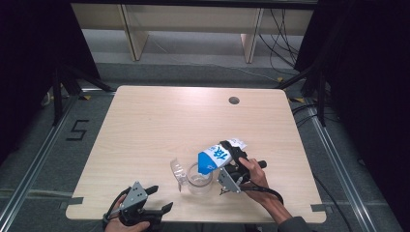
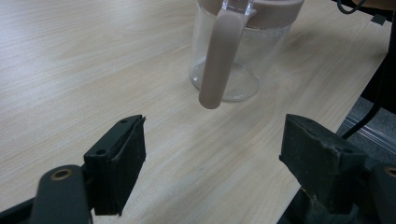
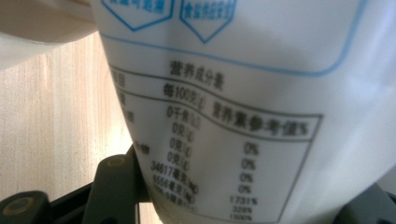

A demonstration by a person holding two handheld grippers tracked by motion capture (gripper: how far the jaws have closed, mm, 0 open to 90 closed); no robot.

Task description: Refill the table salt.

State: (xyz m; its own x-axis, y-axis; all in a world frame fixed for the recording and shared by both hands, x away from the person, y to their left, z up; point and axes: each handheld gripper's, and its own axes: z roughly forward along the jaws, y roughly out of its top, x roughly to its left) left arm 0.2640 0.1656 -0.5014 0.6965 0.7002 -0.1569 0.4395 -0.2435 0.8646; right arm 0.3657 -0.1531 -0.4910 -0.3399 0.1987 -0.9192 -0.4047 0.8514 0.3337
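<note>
A clear jug point(image 1: 199, 180) with a pale lid rim and a handle stands near the table's front edge; in the left gripper view the jug point(image 2: 233, 70) is straight ahead with its handle point(image 2: 217, 60) facing me. A blue and white bag point(image 1: 215, 157) is tilted with its blue end over the jug's mouth. My right gripper point(image 1: 233, 164) is shut on the bag; up close, the bag's printed white side point(image 3: 243, 116) sits between the jaws of that gripper point(image 3: 243, 205). My left gripper point(image 1: 160, 198) rests at the front left, open and holding nothing point(image 2: 215, 135).
The wooden table point(image 1: 159, 125) has a round hole point(image 1: 234, 100) at its back right. Its front edge runs just beneath both hands. Dark stands and cables point(image 1: 309, 77) flank the table, and wooden furniture legs point(image 1: 133, 34) stand behind it.
</note>
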